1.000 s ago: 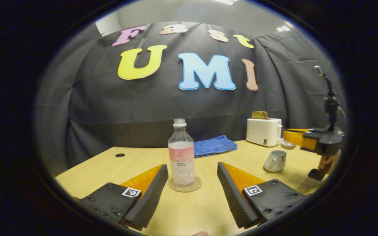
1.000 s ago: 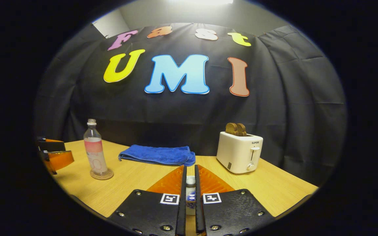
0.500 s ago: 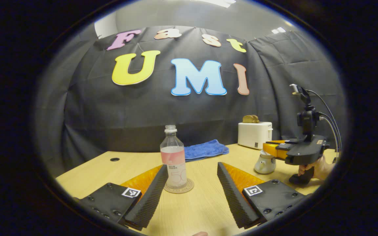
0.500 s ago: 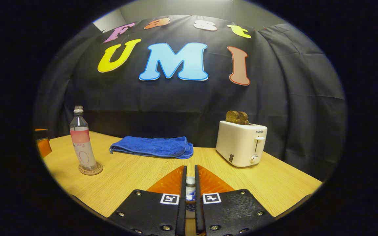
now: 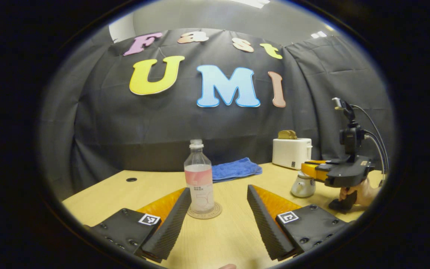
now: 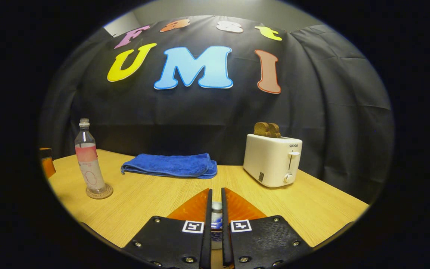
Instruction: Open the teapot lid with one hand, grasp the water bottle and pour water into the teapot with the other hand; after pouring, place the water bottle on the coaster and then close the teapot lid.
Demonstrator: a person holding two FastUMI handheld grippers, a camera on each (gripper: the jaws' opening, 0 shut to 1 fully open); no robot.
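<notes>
Table (image 6: 155, 201): part-full water bottle (image 5: 199, 183) on coaster (image 5: 204, 213); left tongs (image 5: 218, 209) wide; right tongs (image 6: 215, 220) pinching lid (image 6: 217, 218).

The left gripper view rides low over the surface (image 5: 230, 231), facing the booth's back wall, with the water bottle (image 5: 199, 179) close ahead at 12 o'clock and the right claw (image 5: 314, 170) farther off at 3 o'clock. The right gripper view also sits low, facing the same wall from farther right, with the bottle (image 6: 88, 160) away at 9 o'clock. The 2 views share bottle, blue towel (image 6: 170, 165) and toaster (image 6: 273, 158).
</notes>
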